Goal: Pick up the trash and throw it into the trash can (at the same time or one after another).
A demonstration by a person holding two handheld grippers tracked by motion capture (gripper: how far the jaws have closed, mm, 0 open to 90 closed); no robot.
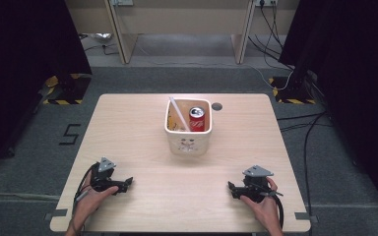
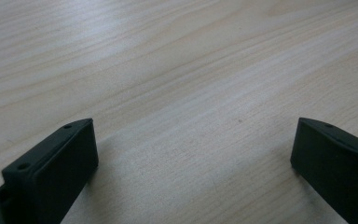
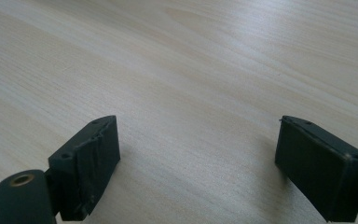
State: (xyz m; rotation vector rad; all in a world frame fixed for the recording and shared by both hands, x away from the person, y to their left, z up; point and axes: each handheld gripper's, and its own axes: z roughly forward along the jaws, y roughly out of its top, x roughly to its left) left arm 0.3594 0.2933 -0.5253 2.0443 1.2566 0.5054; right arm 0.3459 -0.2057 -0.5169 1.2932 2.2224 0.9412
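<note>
A pale wooden table (image 1: pixel 142 128) with rounded corners stands on grey carpet (image 1: pixel 24 162), and a black "5" (image 1: pixel 70 133) is marked on the floor to its left. Yellow-and-black striped tape (image 1: pixel 61 101) edges the dark stands at both far corners.

Near the middle of the table's far half sits a cream square plastic tub (image 1: pixel 188 139) with a faint printed pattern on its front wall, too small to read. Inside it, at the right, a red drinks can (image 1: pixel 197 119) stands upright; white script runs down its side, but the brand cannot be made out. A white straw-like stick (image 1: pixel 177 113) leans in the tub's left part. Just beyond the tub's right corner lies a small dark round disc (image 1: pixel 217 106) on the tabletop.

At the near left, a hand (image 1: pixel 91 199) holds the left gripper (image 1: pixel 128 183) low over the wood; in the left gripper view its two black jaws stand wide apart with bare wood grain between them. At the near right, the other hand (image 1: pixel 261 204) holds the right gripper (image 1: pixel 230 188), its jaws likewise spread wide and holding nothing. Both grippers are well apart from the tub.
</note>
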